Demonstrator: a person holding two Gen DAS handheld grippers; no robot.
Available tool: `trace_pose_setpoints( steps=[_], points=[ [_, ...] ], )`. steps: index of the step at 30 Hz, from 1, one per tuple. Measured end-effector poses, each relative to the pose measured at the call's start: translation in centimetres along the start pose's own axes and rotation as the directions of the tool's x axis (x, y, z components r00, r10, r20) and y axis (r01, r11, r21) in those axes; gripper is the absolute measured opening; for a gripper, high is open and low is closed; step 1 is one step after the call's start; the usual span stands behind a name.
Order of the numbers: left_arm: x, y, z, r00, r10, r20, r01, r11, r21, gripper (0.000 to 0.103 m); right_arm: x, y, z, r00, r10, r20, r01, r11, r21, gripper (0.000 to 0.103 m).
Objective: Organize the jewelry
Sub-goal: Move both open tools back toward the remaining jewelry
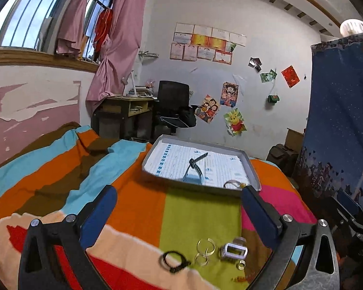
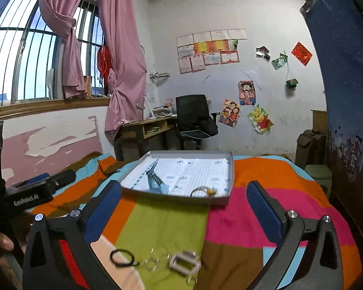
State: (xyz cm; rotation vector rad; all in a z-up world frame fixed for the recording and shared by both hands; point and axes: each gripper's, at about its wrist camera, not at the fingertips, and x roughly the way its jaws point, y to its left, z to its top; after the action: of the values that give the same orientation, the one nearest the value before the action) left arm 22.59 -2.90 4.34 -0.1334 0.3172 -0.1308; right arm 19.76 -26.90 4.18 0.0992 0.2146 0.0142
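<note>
Both the left gripper (image 1: 179, 207) and the right gripper (image 2: 184, 203) stand wide open and hold nothing above the striped bed cover (image 1: 138, 207), where a black bracelet (image 1: 174, 261), thin rings (image 1: 205, 249) and a watch case (image 1: 233, 250) lie near the tray (image 1: 253, 169), and only the right view shows a hand (image 2: 0, 241).

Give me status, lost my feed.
Both jaws wide open, empty. Watch strap and bracelet in tray. Black band, rings, watch case loose on blanket. Path clear.
</note>
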Motion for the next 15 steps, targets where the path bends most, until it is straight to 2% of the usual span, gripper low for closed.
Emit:
trace_pose_setpoints(
  steps=[7,15],
  points=[
    [-5.0,1.4,-3.2,0.998,0.057,0.036,-0.058,0.998,0.019,0.103,-4.8,0.3,-2.7,0.999,-0.041,0.015,0.042,0.998,-0.036,0.102],
    [-7.8,2.6,-6.7,0.997,0.072,-0.015,-0.071,0.997,0.028,0.103,-8.9,1.3,-4.2,0.997,-0.073,-0.016,0.072,0.997,-0.04,0.102]
  ],
)
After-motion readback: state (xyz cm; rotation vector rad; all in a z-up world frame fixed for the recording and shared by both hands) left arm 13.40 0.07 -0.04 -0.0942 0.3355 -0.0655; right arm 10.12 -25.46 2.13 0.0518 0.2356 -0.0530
